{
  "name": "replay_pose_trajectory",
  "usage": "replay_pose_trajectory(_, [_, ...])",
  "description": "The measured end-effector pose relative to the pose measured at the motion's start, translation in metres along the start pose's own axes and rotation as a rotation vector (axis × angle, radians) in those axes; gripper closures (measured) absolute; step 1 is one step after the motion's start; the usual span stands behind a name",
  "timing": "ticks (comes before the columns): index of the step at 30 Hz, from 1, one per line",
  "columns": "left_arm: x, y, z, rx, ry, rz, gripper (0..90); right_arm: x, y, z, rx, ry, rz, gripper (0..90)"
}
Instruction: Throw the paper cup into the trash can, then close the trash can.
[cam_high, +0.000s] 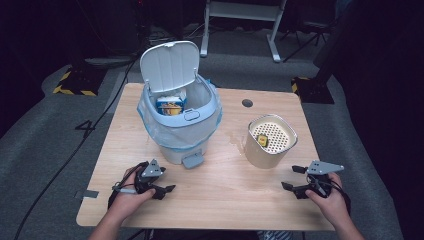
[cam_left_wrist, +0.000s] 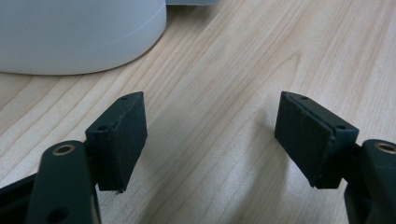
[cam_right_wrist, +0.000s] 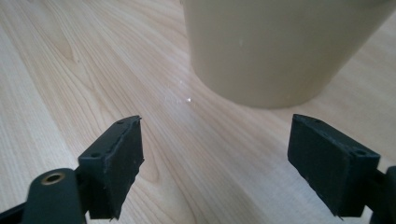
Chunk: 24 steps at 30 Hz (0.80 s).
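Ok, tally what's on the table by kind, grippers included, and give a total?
Bins: 1, white pedal bin, lid up, bag inside
Beige containers: 1, perforated container
Grippers: 2, left gripper and right gripper, both open, holding nothing
Total: 4

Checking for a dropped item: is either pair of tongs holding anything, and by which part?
Nothing is held. The left tongs and the right tongs both stand open over bare table, with nothing between their jaws.

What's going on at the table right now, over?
Both grippers, left and right, open, empty, low over table. Beige container near right gripper, untouched. Bin lid up. Nothing in the way.
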<state>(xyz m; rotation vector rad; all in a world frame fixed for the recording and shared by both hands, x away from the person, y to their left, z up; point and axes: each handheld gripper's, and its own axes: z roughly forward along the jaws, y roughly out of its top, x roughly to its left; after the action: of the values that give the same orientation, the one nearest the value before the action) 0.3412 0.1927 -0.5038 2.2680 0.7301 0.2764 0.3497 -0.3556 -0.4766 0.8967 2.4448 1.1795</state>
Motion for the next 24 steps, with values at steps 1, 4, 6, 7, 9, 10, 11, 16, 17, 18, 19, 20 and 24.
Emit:
replay_pose_trajectory(1, [-0.001,0.0,0.0,0.001,0.009,-0.008,24.2,0.0,-0.004,0.003,0.001,0.0,0.008,17.9])
replay_pose_trajectory(4, [-0.002,0.0,0.0,0.001,0.022,-0.021,23.0,-0.001,-0.013,0.01,0.018,-0.017,0.011,17.6])
replay_pose_trajectory(6, [-0.002,0.0,0.0,0.001,0.023,-0.023,23.0,0.0,-0.017,0.014,0.032,-0.026,0.012,17.5])
replay_pose_trajectory(7, [-0.003,0.0,0.0,0.001,0.025,-0.026,23.0,0.0,-0.019,0.016,0.043,-0.026,0.009,17.6])
replay_pose_trajectory(9, [-0.003,-0.001,0.0,0.002,0.028,-0.029,23.0,0.001,-0.021,0.019,0.064,-0.03,0.001,16.4])
replay_pose_trajectory(10, [-0.003,-0.001,-0.001,0.002,0.031,-0.031,23.0,0.001,-0.02,0.019,0.064,-0.032,0.001,16.2])
replay_pose_trajectory(11, [-0.003,-0.001,-0.001,0.002,0.032,-0.031,23.0,0.001,-0.02,0.019,0.066,-0.031,0.002,15.8])
replay_pose_trajectory(16, [-0.003,-0.002,-0.002,-0.005,0.042,-0.045,24.9,0.002,-0.019,0.021,0.068,-0.04,0.009,14.8])
replay_pose_trajectory(17, [-0.003,-0.002,-0.003,-0.005,0.039,-0.05,27.3,0.002,-0.019,0.021,0.068,-0.04,0.009,14.8])
replay_pose_trajectory(18, [-0.002,-0.002,-0.004,-0.002,0.035,-0.063,28.4,0.002,-0.019,0.021,0.068,-0.04,0.009,14.8])
replay_pose_trajectory(19, [-0.002,-0.002,-0.007,0.0,0.028,-0.082,29.8,0.002,-0.019,0.021,0.068,-0.04,0.009,14.8])
replay_pose_trajectory(20, [-0.001,-0.003,-0.009,0.0,0.024,-0.089,30.6,0.002,-0.019,0.021,0.067,-0.041,0.009,14.8])
replay_pose_trajectory(24, [-0.001,-0.001,-0.018,0.01,0.014,-0.084,31.0,0.002,-0.019,0.021,0.067,-0.04,0.009,14.8])
